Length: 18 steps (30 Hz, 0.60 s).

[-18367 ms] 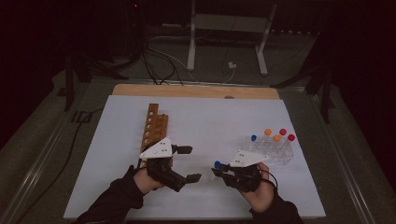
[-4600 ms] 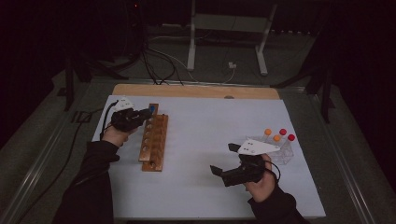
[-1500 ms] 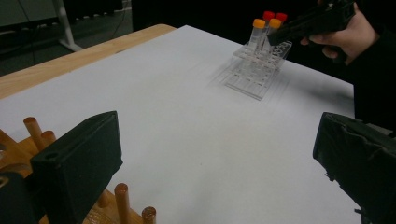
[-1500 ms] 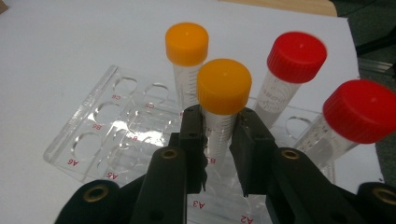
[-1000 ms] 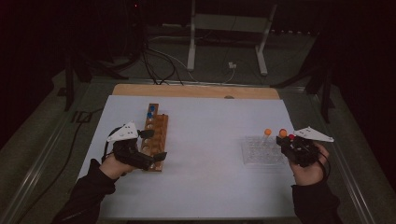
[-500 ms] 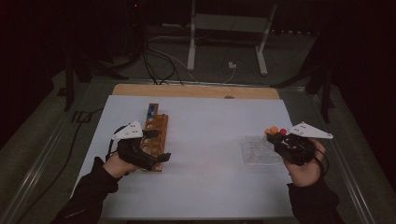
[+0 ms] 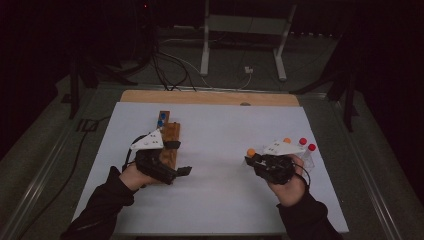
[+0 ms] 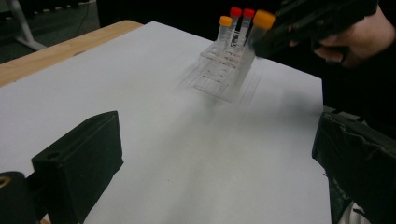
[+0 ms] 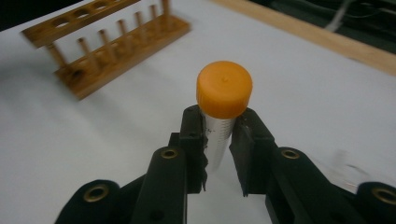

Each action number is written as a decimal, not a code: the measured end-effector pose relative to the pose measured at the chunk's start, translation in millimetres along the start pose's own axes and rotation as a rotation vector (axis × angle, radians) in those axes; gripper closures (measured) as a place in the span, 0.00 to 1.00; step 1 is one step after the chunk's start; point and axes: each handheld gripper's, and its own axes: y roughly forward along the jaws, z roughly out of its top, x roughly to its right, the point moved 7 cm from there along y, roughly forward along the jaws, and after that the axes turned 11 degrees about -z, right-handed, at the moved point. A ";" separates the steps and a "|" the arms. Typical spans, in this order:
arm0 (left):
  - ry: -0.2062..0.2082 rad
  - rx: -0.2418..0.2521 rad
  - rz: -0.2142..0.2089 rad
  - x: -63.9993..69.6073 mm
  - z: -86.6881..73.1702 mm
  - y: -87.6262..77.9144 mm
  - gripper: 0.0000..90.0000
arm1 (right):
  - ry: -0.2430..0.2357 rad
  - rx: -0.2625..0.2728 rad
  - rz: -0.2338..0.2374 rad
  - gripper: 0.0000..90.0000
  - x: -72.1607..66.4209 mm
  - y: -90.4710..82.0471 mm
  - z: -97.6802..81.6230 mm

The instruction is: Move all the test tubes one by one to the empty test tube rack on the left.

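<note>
Orange-capped tube (image 9: 223,112) clamped in right gripper (image 9: 219,140), lifted clear of clear rack (image 8: 223,70).
Left gripper (image 7: 172,160), jaws open, empty, steadies wooden rack (image 7: 167,142) for insertion, likely.

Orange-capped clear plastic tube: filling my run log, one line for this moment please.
right gripper | shut on orange-capped clear plastic tube | left gripper open | at wooden rack
</note>
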 end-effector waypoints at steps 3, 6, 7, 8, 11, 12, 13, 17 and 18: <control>0.006 -0.006 -0.014 1.9 1.7 5.5 0.04 | -0.026 -0.007 0.038 0.83 -15.2 5.8 -1.7; 0.016 -0.011 -0.031 4.9 3.1 12.2 0.05 | -0.040 -0.015 0.072 0.83 -27.4 10.1 -3.3; 0.016 -0.011 -0.039 5.9 3.5 14.5 0.06 | -0.048 -0.019 0.080 0.83 -30.8 11.3 -3.9; 0.023 -0.015 -0.045 6.9 3.9 17.0 0.06 | -0.052 -0.023 0.092 0.83 -34.4 12.2 -4.6; 0.036 -0.021 -0.066 10.2 5.5 24.5 0.09 | -0.069 -0.029 0.108 0.83 -41.9 14.5 -5.7; 0.040 -0.020 -0.074 11.9 6.3 27.1 0.12 | -0.070 -0.029 0.113 0.83 -44.0 15.2 -5.7; 0.046 -0.023 -0.085 13.3 7.3 29.6 0.14 | -0.073 -0.030 0.116 0.83 -45.6 15.7 -5.6; 0.065 -0.026 -0.107 18.5 11.8 39.7 0.23 | -0.085 -0.029 0.135 0.83 -51.8 16.0 -5.0; 0.068 -0.026 -0.113 19.7 12.8 42.3 0.24 | -0.085 -0.029 0.141 0.83 -53.2 16.0 -4.8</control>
